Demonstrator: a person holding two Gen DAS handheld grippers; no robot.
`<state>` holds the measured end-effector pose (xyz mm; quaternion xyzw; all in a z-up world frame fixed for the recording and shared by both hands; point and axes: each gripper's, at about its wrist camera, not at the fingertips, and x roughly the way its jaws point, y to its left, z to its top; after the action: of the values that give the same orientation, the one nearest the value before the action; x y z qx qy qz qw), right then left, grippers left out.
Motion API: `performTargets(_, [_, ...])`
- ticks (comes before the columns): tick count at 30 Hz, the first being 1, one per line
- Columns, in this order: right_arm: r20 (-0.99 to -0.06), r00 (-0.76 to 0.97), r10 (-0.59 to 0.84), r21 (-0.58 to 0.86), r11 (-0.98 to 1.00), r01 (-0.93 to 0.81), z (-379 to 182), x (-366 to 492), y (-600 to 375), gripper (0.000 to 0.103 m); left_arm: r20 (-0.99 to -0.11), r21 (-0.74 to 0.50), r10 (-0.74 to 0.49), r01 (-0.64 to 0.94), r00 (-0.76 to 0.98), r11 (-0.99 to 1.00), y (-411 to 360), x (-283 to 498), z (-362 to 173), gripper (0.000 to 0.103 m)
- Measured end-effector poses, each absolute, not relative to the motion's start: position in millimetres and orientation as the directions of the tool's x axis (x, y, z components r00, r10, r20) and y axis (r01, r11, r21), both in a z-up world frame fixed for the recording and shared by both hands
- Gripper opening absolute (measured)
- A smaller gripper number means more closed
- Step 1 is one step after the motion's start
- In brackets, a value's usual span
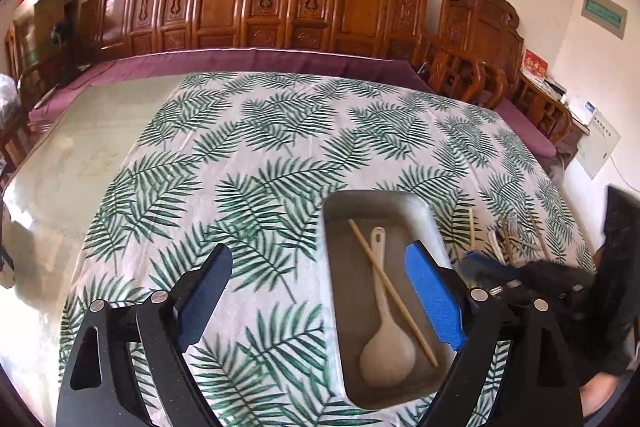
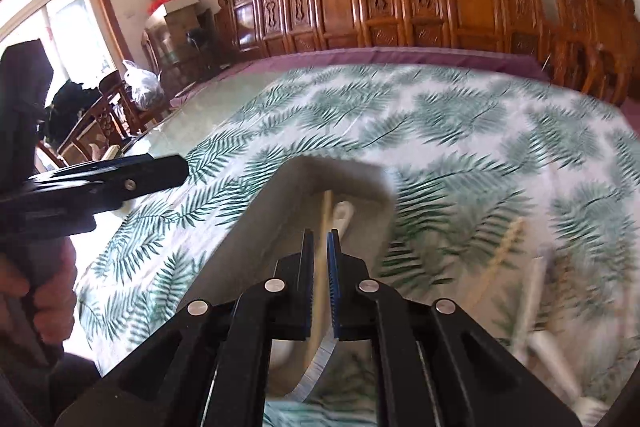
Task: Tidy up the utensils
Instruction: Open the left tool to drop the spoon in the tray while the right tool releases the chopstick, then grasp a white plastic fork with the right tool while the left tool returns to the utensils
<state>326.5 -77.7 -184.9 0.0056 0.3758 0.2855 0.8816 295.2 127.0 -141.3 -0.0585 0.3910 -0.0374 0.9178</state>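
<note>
From my left wrist camera, the left gripper (image 1: 320, 291) has its jaws spread wide with nothing between them, above the near-left edge of the metal tray (image 1: 338, 267). In the tray lie a white spoon (image 1: 386, 331) and one chopstick (image 1: 390, 287) crossing it; more utensils (image 1: 508, 239) sit on the leaf-print cloth (image 1: 248, 155) beyond. From my right wrist camera, blurred, the right gripper (image 2: 319, 247) is nearly closed over the tray and I see nothing gripped

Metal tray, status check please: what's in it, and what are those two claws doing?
Left gripper open, empty. Right gripper shut, empty, over tray. Spoon and chopstick inside; more utensils wait beside it.
</note>
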Motion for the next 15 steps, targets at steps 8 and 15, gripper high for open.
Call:
performTargets(8, [-0.668, 0.63, 0.396, 0.112, 0.89, -0.441, -161, 303, -175, 0.02, -0.7, -0.15, -0.186, 0.113, 0.69, 0.982, 80, 284, -135, 0.086])
performTargets(15, [-0.723, 0.622, 0.301, 0.056, 0.923, -0.382, -182, 300, -238, 0.02, -0.7, -0.15, -0.249, 0.203, 0.669, 0.968, 32, 279, -136, 0.086])
